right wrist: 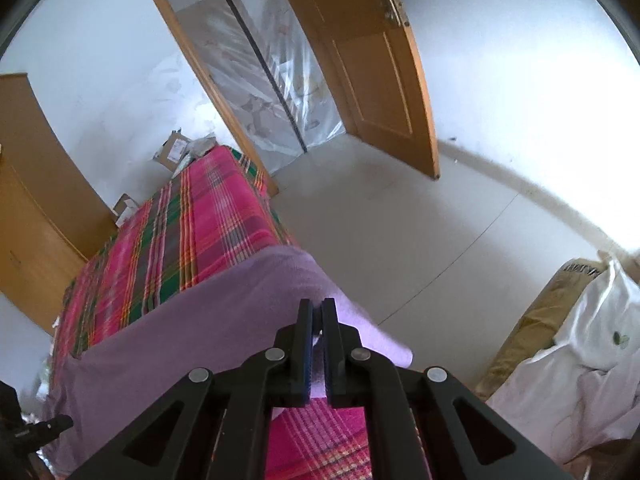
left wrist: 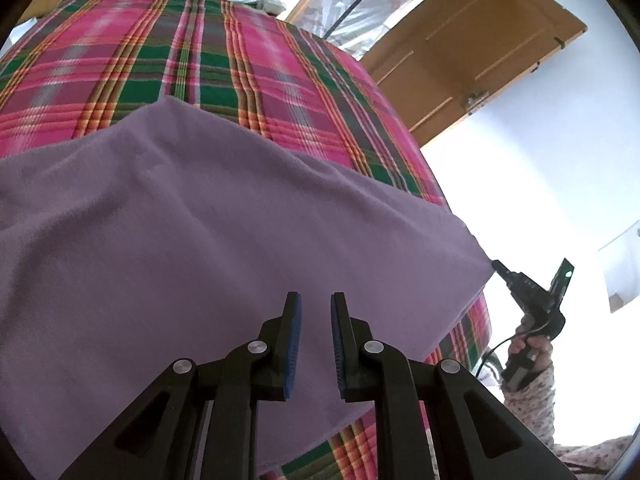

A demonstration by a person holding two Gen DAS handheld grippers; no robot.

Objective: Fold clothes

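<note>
A lilac fleece cloth lies spread over a bed with a pink and green plaid cover. My left gripper hovers above the cloth's near part, open, with nothing between its blue pads. In the left wrist view my right gripper pinches the cloth's right corner off the bed's edge, held by a hand in a flowered sleeve. In the right wrist view the right gripper is shut on the lilac cloth, which stretches from the jaws back onto the plaid cover.
An open wooden door and a doorway hung with plastic sheeting stand beyond the bed. Cardboard boxes sit at the bed's far end. A white sack and a brown bag lie on the pale floor to the right.
</note>
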